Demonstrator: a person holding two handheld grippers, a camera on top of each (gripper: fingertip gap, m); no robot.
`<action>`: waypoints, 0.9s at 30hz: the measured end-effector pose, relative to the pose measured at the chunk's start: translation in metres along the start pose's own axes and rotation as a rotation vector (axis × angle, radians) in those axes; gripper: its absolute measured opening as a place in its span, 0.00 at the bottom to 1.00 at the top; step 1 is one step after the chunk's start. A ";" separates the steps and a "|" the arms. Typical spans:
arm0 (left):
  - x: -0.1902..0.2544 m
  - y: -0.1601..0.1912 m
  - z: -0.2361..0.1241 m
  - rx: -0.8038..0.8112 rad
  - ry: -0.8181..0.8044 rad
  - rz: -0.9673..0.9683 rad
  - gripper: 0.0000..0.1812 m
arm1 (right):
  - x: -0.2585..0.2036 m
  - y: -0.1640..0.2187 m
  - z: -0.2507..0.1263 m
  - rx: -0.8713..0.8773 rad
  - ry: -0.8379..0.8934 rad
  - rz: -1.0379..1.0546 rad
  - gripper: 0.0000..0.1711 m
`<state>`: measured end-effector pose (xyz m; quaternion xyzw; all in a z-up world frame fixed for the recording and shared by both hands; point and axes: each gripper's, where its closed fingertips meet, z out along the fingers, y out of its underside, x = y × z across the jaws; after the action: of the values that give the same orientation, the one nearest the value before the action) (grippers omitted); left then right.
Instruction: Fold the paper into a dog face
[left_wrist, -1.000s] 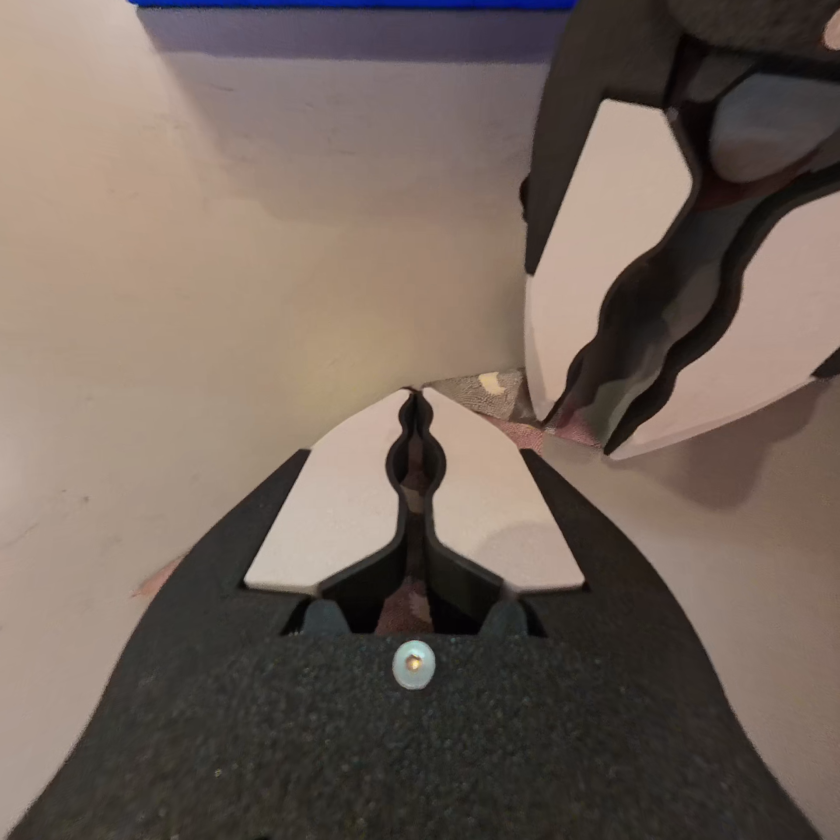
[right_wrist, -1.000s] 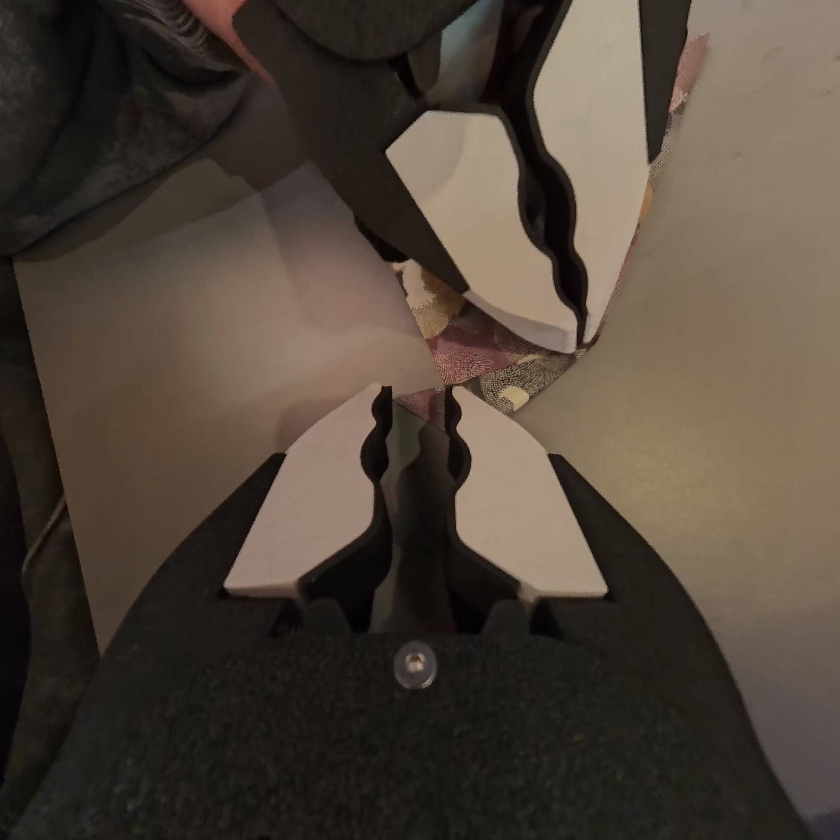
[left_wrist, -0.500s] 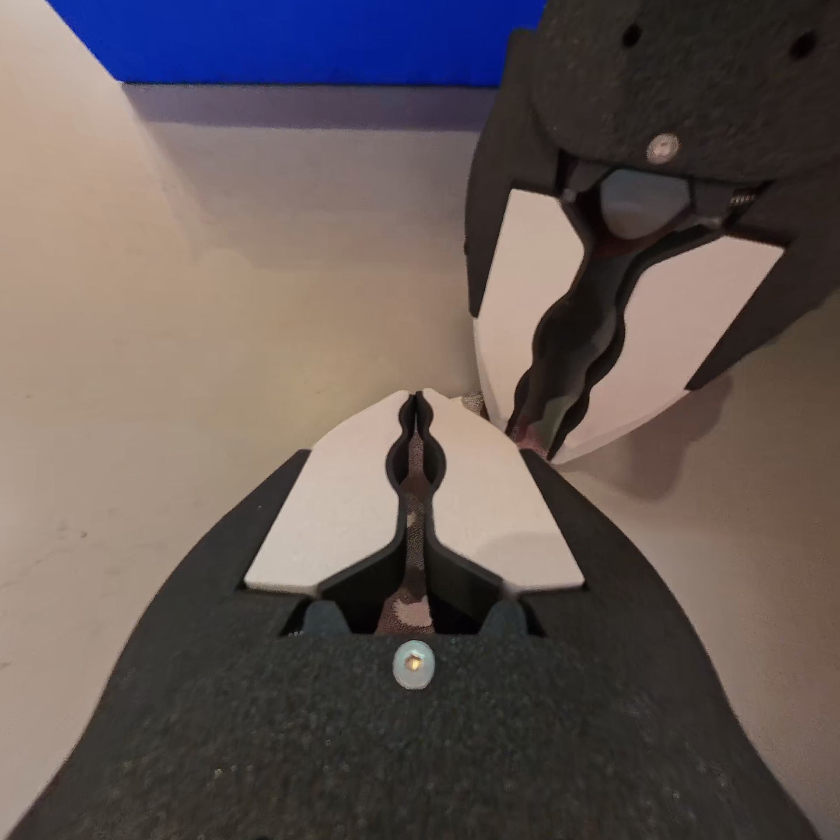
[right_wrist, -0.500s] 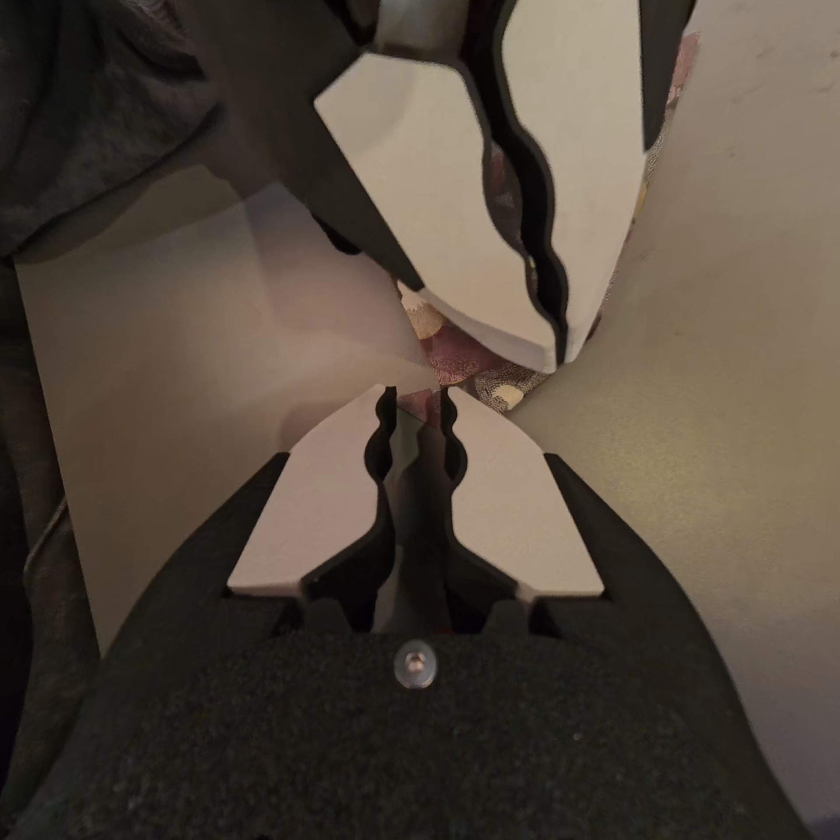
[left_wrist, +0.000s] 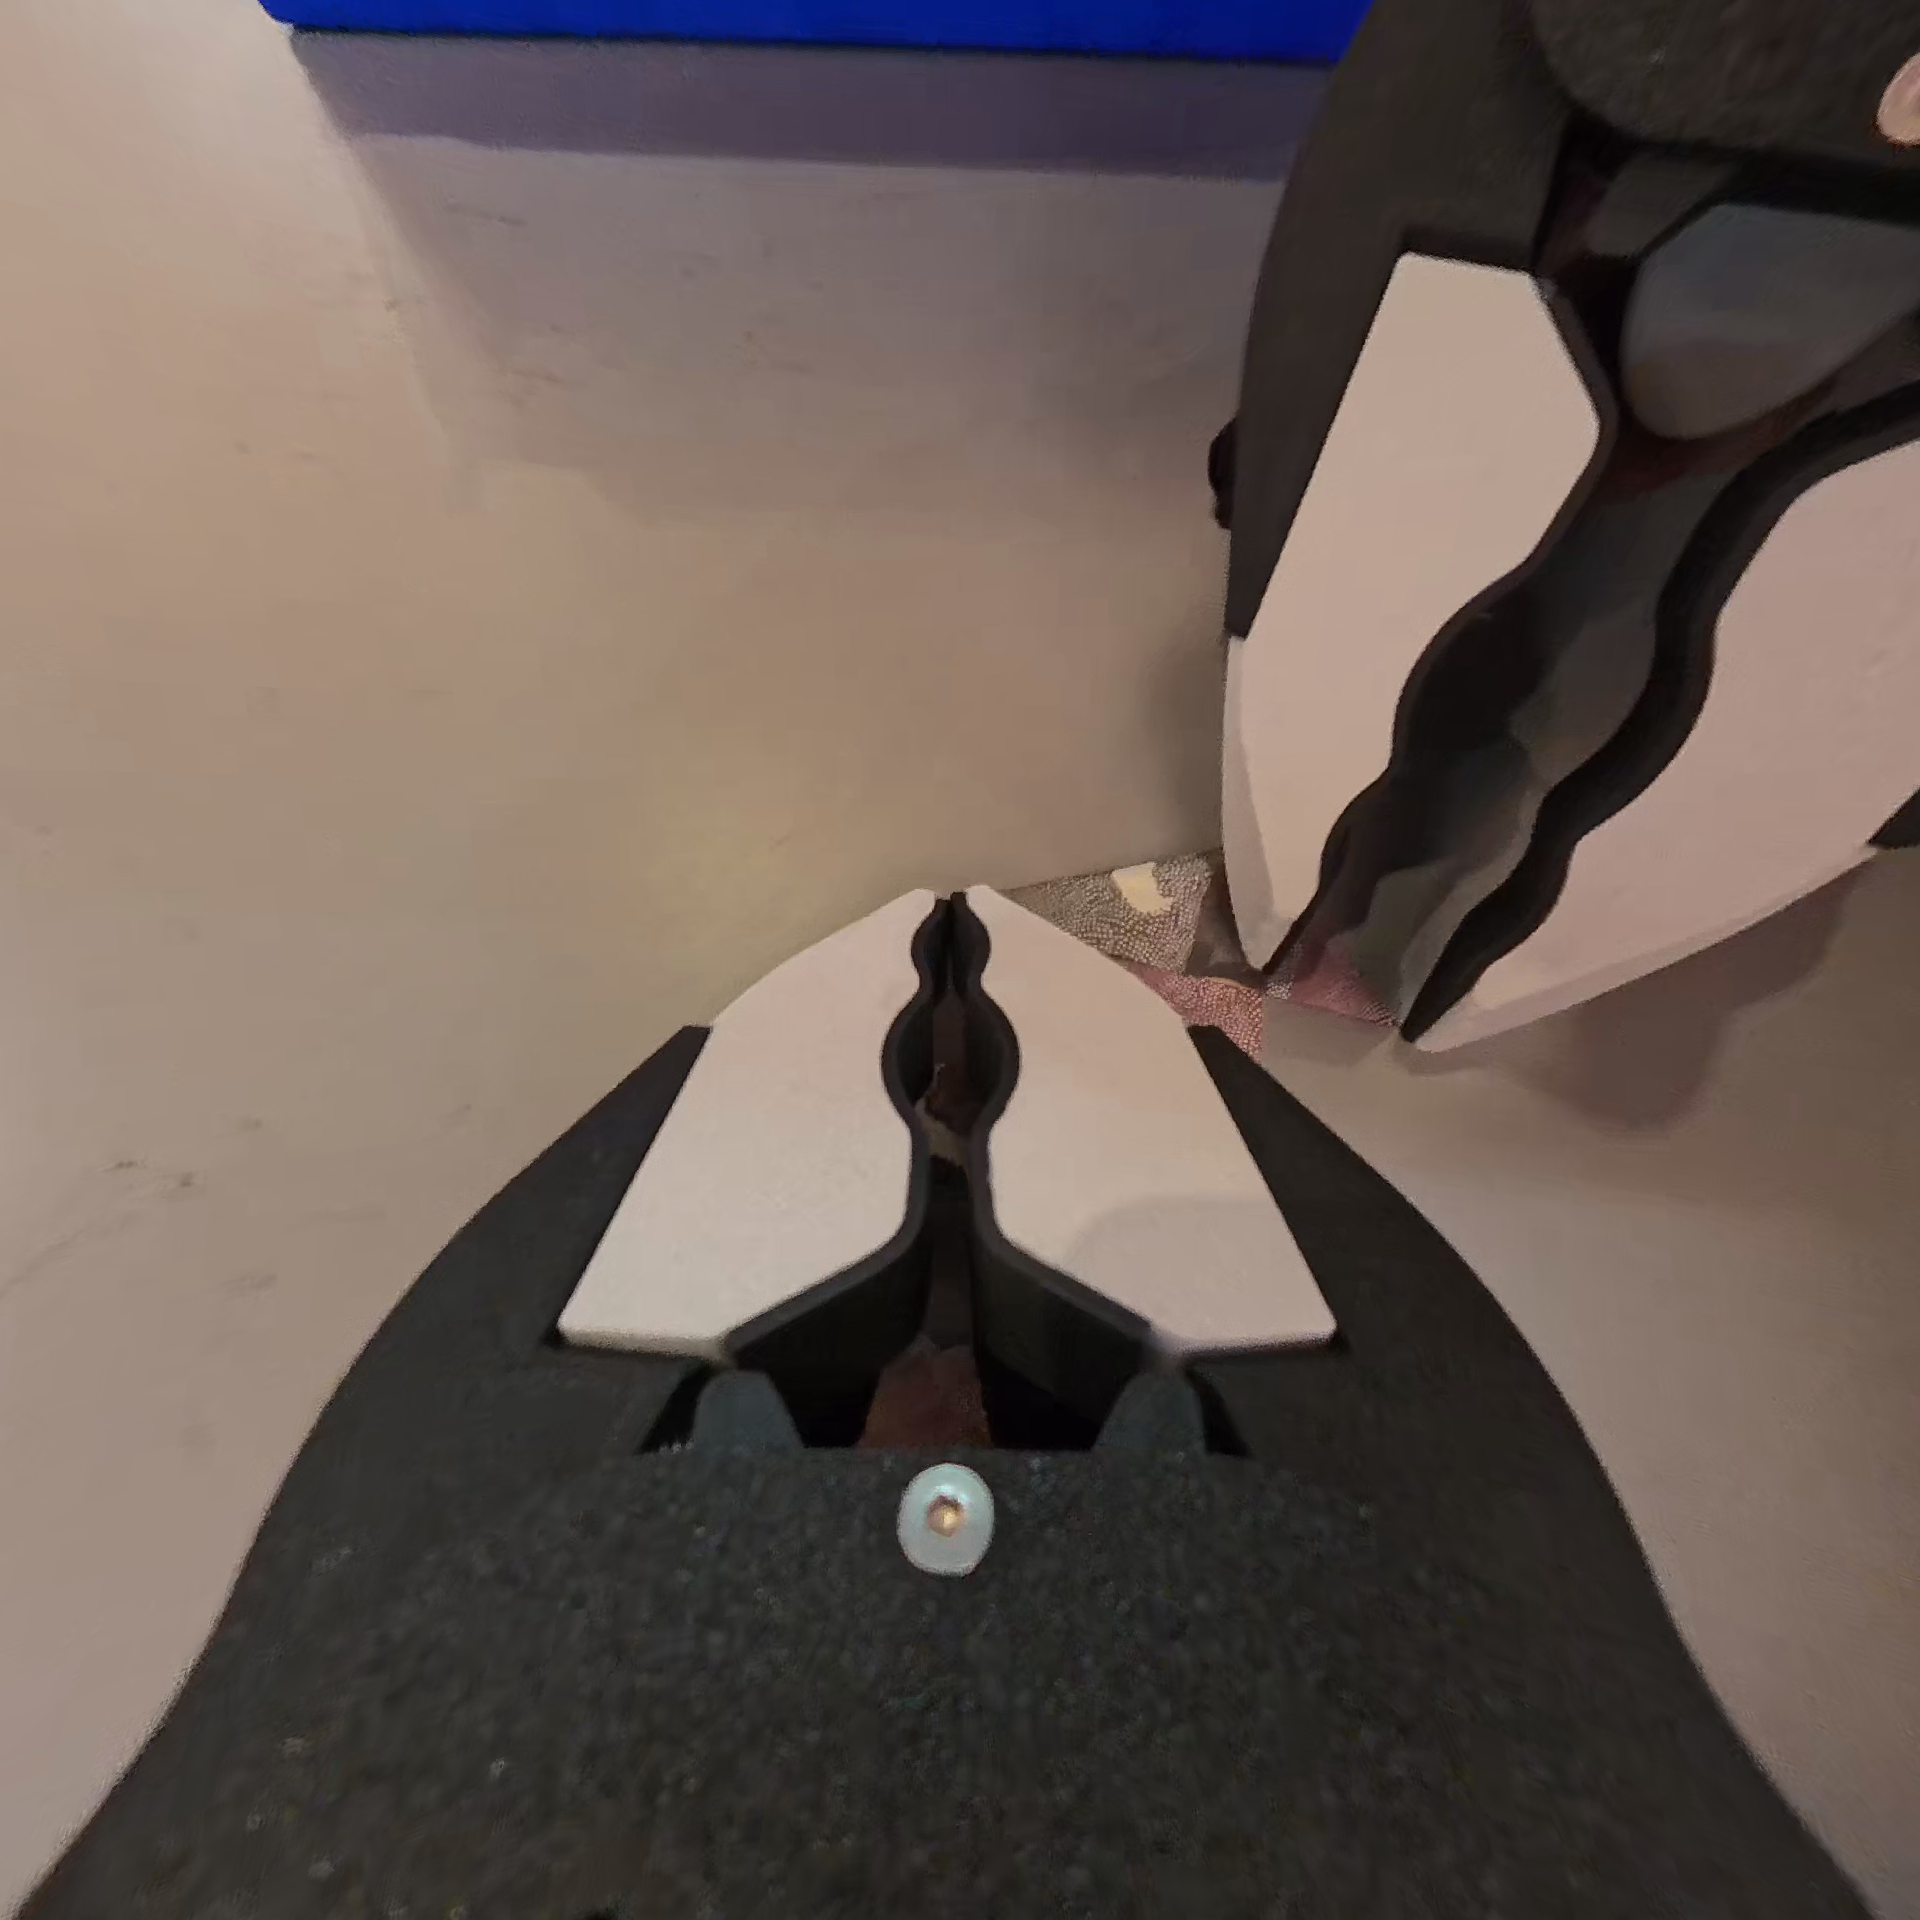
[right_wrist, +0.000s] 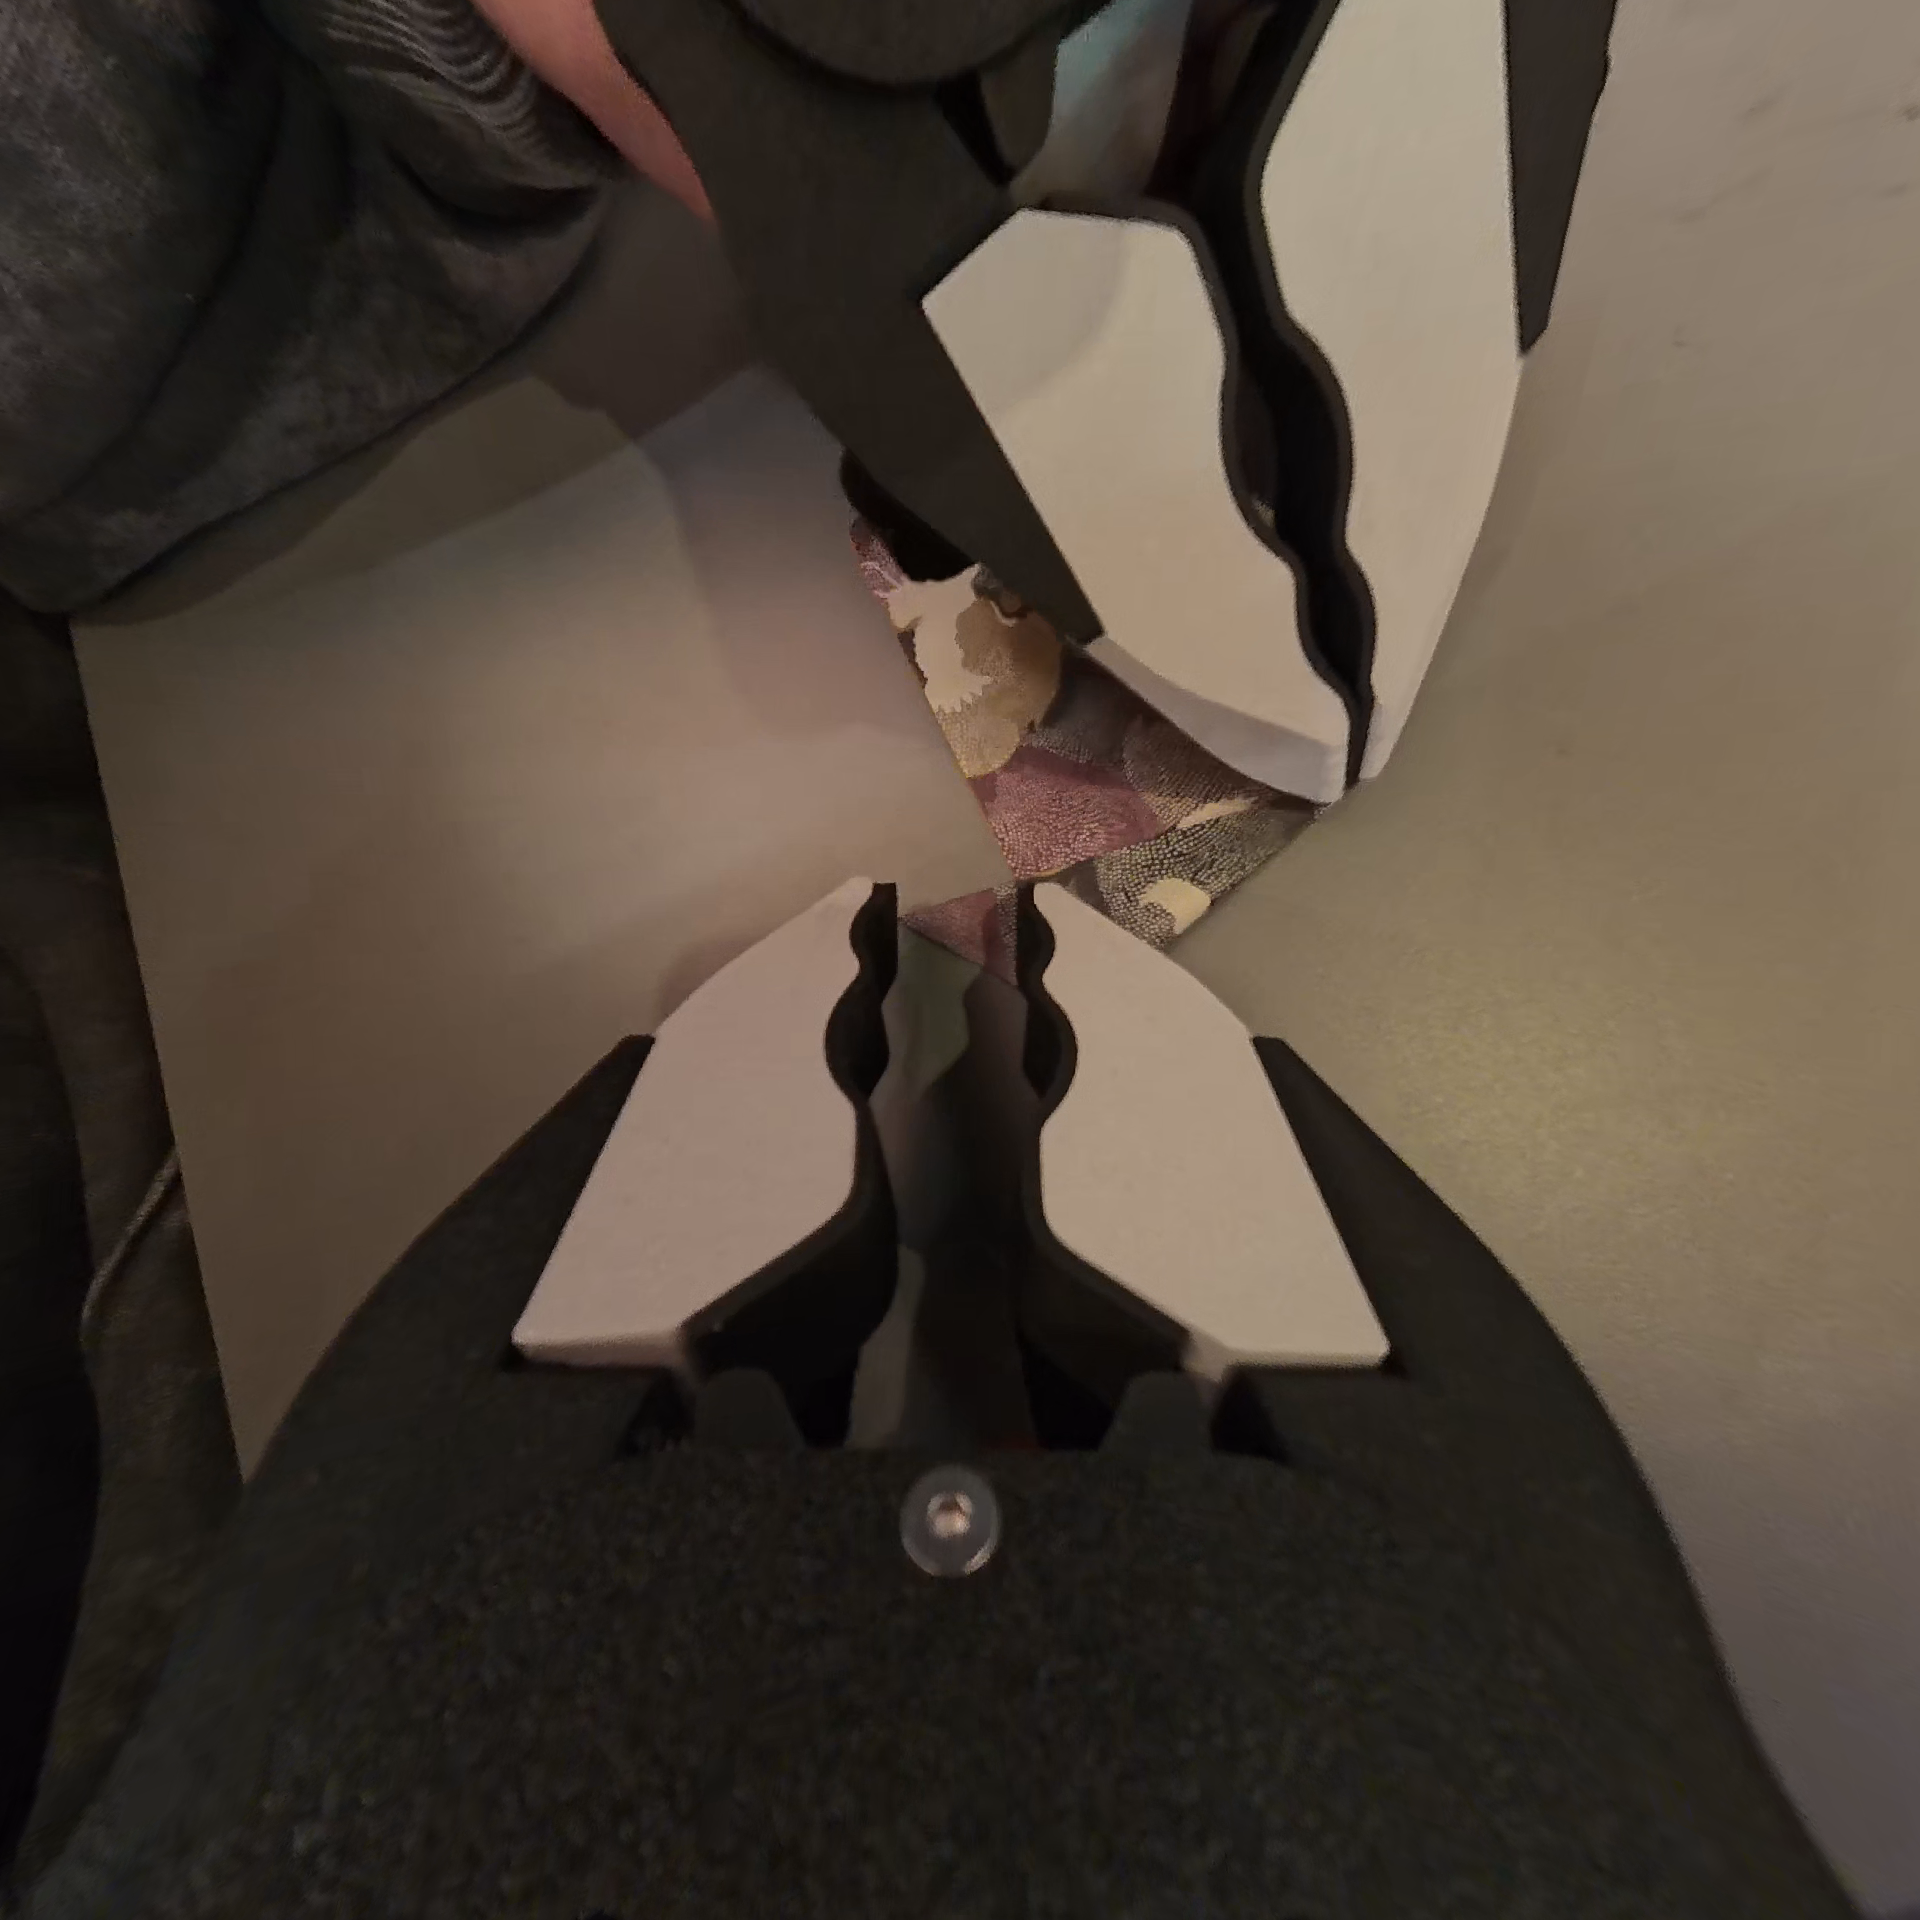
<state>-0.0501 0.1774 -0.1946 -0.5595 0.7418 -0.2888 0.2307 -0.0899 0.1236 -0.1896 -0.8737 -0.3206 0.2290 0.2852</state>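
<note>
Left wrist view, paper: we saw the patterned paper (left_wrist: 1164, 914) lying just past the right fingertip of the left gripper (left_wrist: 952, 902), a grey and mauve corner showing between the two tools; a strip of it also showed in the slot between the left fingers.
Right wrist view, paper: we saw the paper (right_wrist: 1049, 769) ahead of the right gripper (right_wrist: 961, 894), its floral side up and a pale flap (right_wrist: 831, 727) folded across to the left of the fingertips.
Left gripper: we found its fingers pressed together at the tips, clamped on the paper, with the tips down at the table (left_wrist: 520, 675).
Right gripper: we saw its fingers (right_wrist: 1132, 1039) standing a little apart, straddling a raised fold of the paper; whether they touched it we could not tell.
Gripper to gripper: in the left wrist view the right gripper (left_wrist: 1340, 997) stood just beside and ahead-right of the left fingertips, tips down on the paper.
Surroundings: we noted a blue edge (left_wrist: 790, 21) far ahead of the left fingers, and a dark sleeve (right_wrist: 260, 260) up-left of the right fingers.
</note>
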 end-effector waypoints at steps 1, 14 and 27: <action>0.000 0.000 0.000 0.002 0.004 -0.004 0.00 | 0.000 0.000 0.000 -0.001 0.001 -0.003 0.12; 0.001 0.000 0.000 -0.005 -0.008 0.020 0.00 | 0.018 -0.025 -0.020 0.153 0.019 0.044 0.12; 0.000 0.000 0.000 -0.016 -0.027 0.032 0.00 | 0.051 -0.010 0.000 -0.061 0.254 -0.154 0.00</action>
<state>-0.0503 0.1771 -0.1948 -0.5534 0.7496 -0.2717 0.2409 -0.0587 0.1654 -0.1941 -0.8768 -0.3547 0.0844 0.3135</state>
